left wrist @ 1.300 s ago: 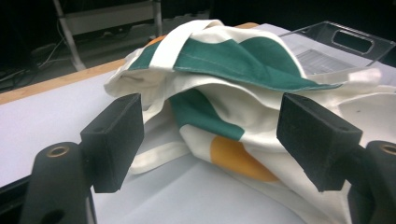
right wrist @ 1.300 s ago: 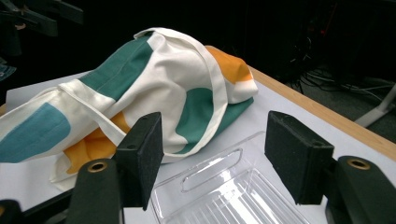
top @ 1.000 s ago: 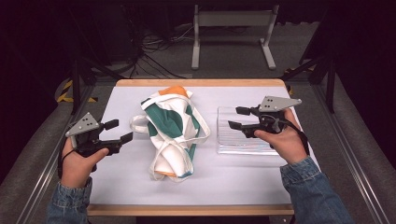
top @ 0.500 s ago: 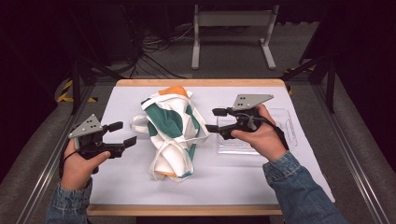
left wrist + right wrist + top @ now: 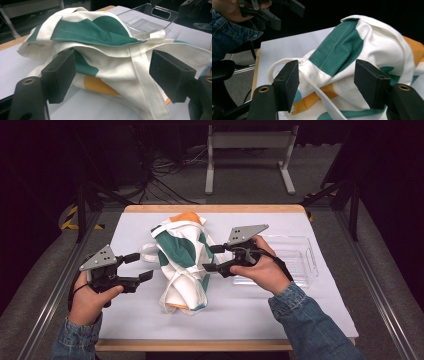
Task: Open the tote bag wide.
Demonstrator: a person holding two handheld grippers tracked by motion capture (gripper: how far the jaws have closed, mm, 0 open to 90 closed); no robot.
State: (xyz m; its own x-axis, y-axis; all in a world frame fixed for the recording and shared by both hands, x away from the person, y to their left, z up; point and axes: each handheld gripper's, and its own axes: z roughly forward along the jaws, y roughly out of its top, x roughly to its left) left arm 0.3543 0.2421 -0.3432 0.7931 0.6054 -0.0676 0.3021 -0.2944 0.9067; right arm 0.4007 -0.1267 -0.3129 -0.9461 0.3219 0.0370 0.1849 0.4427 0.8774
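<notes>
A crumpled cloth tote bag (image 5: 182, 262), white with green and orange patches, lies in the middle of the white table. Its white straps (image 5: 143, 82) trail over its side. My left gripper (image 5: 140, 266) is open just left of the bag, its jaws pointing at the bag (image 5: 105, 57) with nothing between them. My right gripper (image 5: 214, 258) is open at the bag's right side, jaws close to the cloth (image 5: 342, 52) but not closed on it. In the right gripper view the left gripper (image 5: 279, 15) shows across the bag.
A clear plastic tray (image 5: 295, 257) lies on the table right of the bag, partly behind the right hand; it also appears beyond the bag (image 5: 147, 23). The table's wooden edge (image 5: 215, 208) runs along the back. A metal stand (image 5: 247, 142) is on the floor behind.
The right gripper has moved left from over the clear tray to the bag's right side. The left gripper has edged slightly toward the bag.
</notes>
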